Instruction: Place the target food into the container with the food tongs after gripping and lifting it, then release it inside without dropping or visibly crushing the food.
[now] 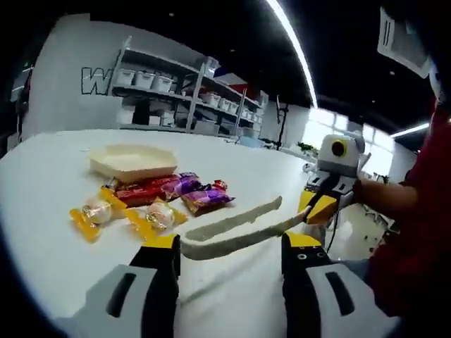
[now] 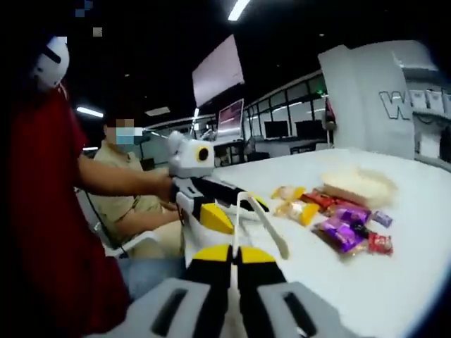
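Right gripper [image 2: 235, 255] clamping tongs [image 1: 236, 229] by handle, jaws closed on them; left gripper [image 1: 230, 251] hanging wide open, holding nothing. Tongs approaching wrapped snacks [image 1: 158, 199] beside container [image 1: 132, 162] (target unclear). Next: straddling one snack, squeezing gently.

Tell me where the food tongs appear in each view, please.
Left gripper view: the cream food tongs lie across the lower centre, held at the right by the right gripper.
Right gripper view: the tongs rise at centre.
Shared landmark: the cream container.
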